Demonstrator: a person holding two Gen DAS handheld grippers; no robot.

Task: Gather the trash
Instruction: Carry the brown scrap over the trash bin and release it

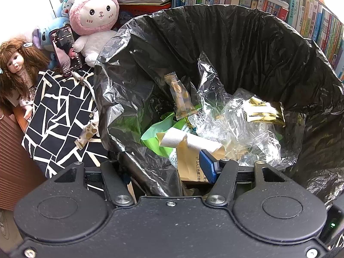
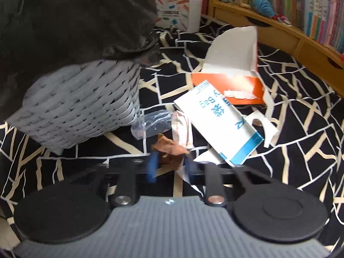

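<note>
In the left wrist view my left gripper (image 1: pixel 166 169) stands open over the near rim of the trash bin's black bag (image 1: pixel 247 43). A fold of that rim lies between its jaws. Inside the bag lie a candy wrapper (image 1: pixel 180 99), a gold wrapper (image 1: pixel 264 111), clear plastic (image 1: pixel 225 118) and a green packet (image 1: pixel 159 135). In the right wrist view my right gripper (image 2: pixel 171 165) is shut on a crumpled brown wrapper (image 2: pixel 169 149), low over the black-and-cream cloth (image 2: pixel 301 129). The grey woven bin (image 2: pixel 86 107) stands just to its left.
A white-and-blue carton (image 2: pixel 219 124), a torn orange box (image 2: pixel 232 68), a clear plastic bag (image 2: pixel 150 123) and a pink striped wrapper (image 2: pixel 182 129) lie ahead of the right gripper. Left of the bin lie a spotted candy wrapper (image 1: pixel 86 134), a phone (image 1: pixel 66 49), a plush rabbit (image 1: pixel 96 19) and a doll (image 1: pixel 17 64). Bookshelves (image 2: pixel 279 30) line the back.
</note>
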